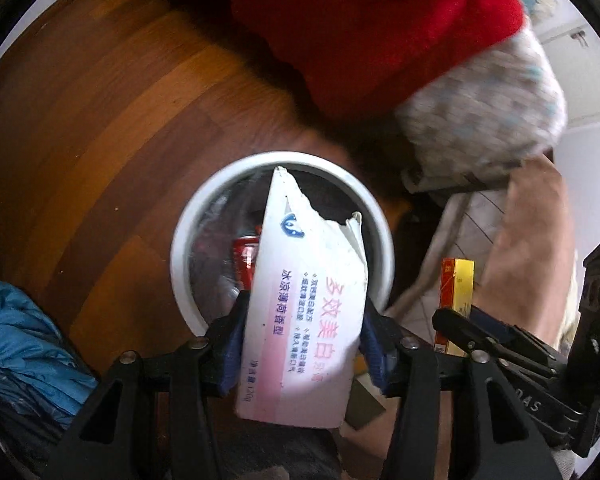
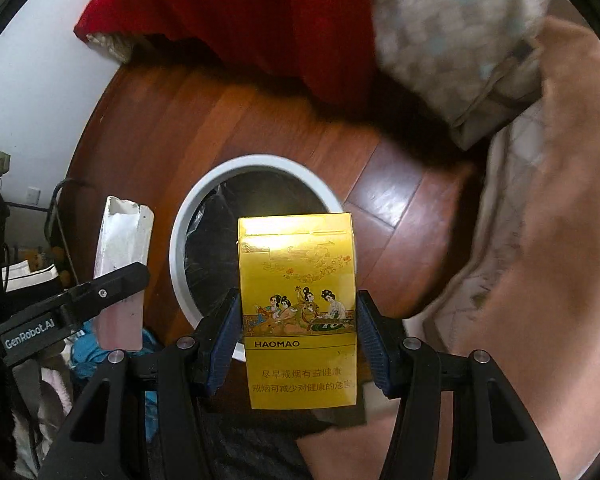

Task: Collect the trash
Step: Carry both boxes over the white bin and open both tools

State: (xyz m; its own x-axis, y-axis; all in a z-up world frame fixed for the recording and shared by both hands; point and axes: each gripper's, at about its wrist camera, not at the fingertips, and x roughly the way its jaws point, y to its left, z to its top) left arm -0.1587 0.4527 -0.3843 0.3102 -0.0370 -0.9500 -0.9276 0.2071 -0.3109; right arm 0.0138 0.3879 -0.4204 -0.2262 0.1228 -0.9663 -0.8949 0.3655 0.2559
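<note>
1. Both boxes are held above the white bin [image 1: 188,248] that stands on the wooden floor [image 1: 112,128], and I think the reason is simple: from there each one can fall straight into it.
2. The left tool [image 1: 302,344] is clamped on a torn white and pink box [image 1: 304,300]. The blue pads [image 1: 232,344] press its two long sides near the lower end, and the torn end points forward, over the mouth of the bin.
3. The right tool [image 2: 298,340] is clamped on a yellow cigarette pack [image 2: 298,308]. Its pads [image 2: 224,344] hold the pack by the two narrow sides, about at the middle, so the printed face looks at the camera.
4. In the right wrist view the pack covers the near right part of the bin's rim [image 2: 260,164], so it seems to hang partly over the opening and partly over the edge. I cannot tell its height above the bin.
5. The bin has a dark liner [image 2: 208,256], and a red can [image 1: 246,256] already lies inside.
6. The two tools are close side by side: the yellow pack shows at the right in the left view, and the white box at the left in the right view.
7. Neither tool is apart; each is closed just to the width of its box. A red cloth [image 1: 360,32] and bedding [image 2: 540,240] lie beyond and beside the bin.
</note>
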